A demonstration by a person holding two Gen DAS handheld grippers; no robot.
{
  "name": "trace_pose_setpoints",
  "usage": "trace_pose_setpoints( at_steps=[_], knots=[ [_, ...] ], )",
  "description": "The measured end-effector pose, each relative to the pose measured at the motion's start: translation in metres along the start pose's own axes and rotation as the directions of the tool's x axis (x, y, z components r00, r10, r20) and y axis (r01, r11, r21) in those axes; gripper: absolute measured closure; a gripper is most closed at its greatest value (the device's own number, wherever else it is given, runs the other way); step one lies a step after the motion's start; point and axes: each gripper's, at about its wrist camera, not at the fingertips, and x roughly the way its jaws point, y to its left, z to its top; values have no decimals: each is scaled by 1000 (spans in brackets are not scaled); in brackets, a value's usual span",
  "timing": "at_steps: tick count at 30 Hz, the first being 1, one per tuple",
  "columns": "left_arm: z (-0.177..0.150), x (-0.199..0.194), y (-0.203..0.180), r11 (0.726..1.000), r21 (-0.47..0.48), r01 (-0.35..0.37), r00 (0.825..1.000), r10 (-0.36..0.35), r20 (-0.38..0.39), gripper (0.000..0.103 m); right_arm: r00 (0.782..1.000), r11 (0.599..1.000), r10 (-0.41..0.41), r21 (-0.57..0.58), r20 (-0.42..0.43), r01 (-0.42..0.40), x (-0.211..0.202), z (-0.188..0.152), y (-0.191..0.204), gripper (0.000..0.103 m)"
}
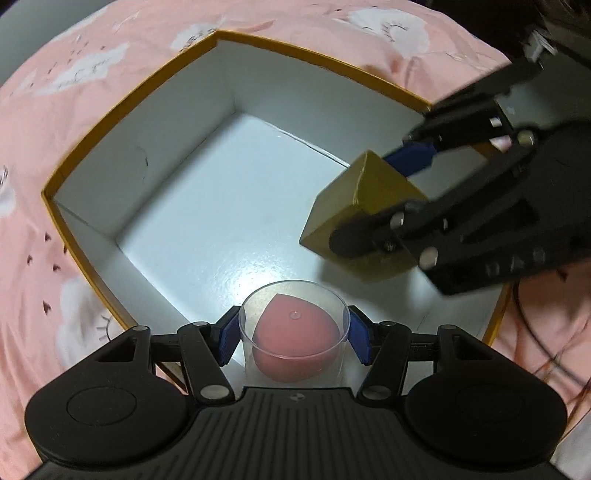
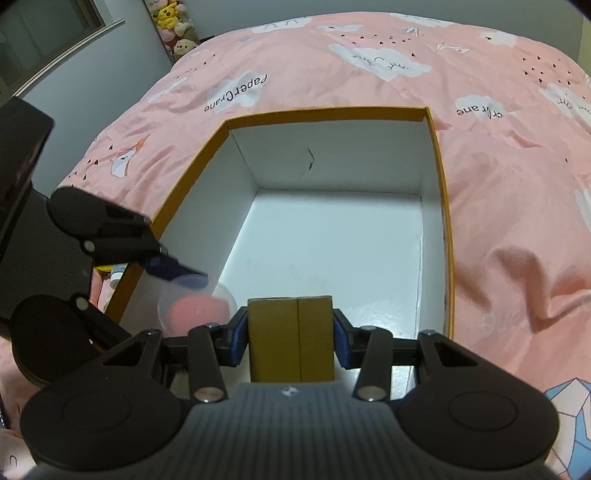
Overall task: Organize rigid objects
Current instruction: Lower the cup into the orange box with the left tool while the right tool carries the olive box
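Observation:
An open cardboard box (image 1: 129, 107) with an orange rim and white inside lies on a pink bedspread; it also shows in the right wrist view (image 2: 441, 177). My left gripper (image 1: 294, 332) is shut on a clear plastic cup (image 1: 295, 306) with a pink sponge inside, held over the box's near corner. My right gripper (image 2: 291, 338) is shut on a small gold carton (image 2: 291, 343), held low inside the box. The carton (image 1: 354, 206) and the right gripper (image 1: 380, 195) show at the right of the left wrist view. The cup (image 2: 195, 310) and the left gripper (image 2: 177, 291) show at the left of the right wrist view.
The pink bedspread (image 2: 369, 55) with white clouds surrounds the box. Soft toys (image 2: 173, 26) sit far back left by a grey wall. The box floor (image 2: 325, 236) beyond both held things is bare white.

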Motion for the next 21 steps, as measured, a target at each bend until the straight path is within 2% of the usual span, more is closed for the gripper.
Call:
trace_pose_setpoints(
  at_steps=[4,8,17,21],
  knots=[
    [0,1,-4,1000,28,-2,1000,2,1,35,1000,1000,2,7,-9,-2,1,1,-2,58],
    [-3,5,-10,998,54,30,999,-28,-28,34,999,1000,10,6,-30,-10,4,4,-1,58],
    [-6,3,-9,998,50,34,999,-33,-21,31,996,1000,25,15,-84,-24,16,1,1,58],
    [-7,-4,-9,996,33,81,997,-81,-14,18,996,1000,21,15,-92,-19,20,3,3,57]
  ],
)
